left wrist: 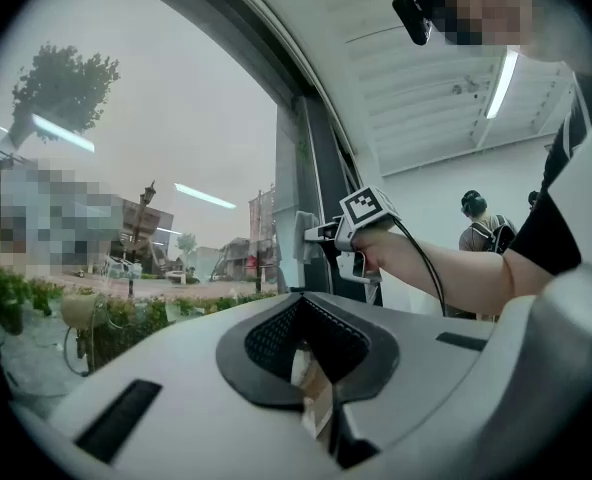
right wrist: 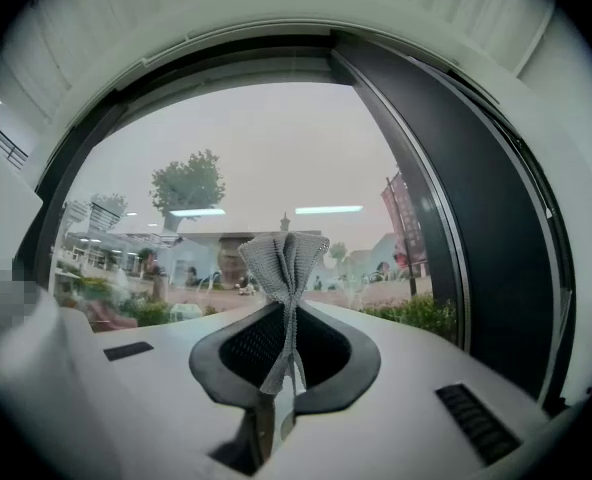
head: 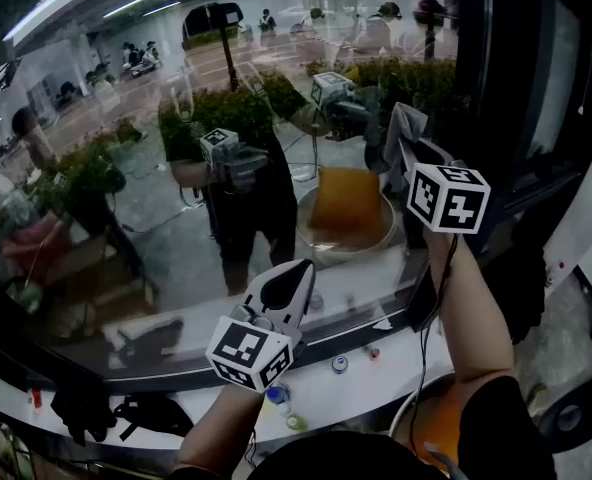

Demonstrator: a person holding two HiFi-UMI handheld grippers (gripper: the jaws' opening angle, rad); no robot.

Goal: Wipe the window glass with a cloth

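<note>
Your white ledge runs along the foot of the window glass. On it, near the middle, lie a small round cap, a small red piece, a blue-topped item and a greenish item. To your left sit a black bundle and a red object; neither can be identified.

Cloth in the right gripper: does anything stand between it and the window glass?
Nothing visible does. The right gripper is shut on the cloth, which fans out toward the window glass with only air ahead. The left gripper sits lower, off to the side.
</note>
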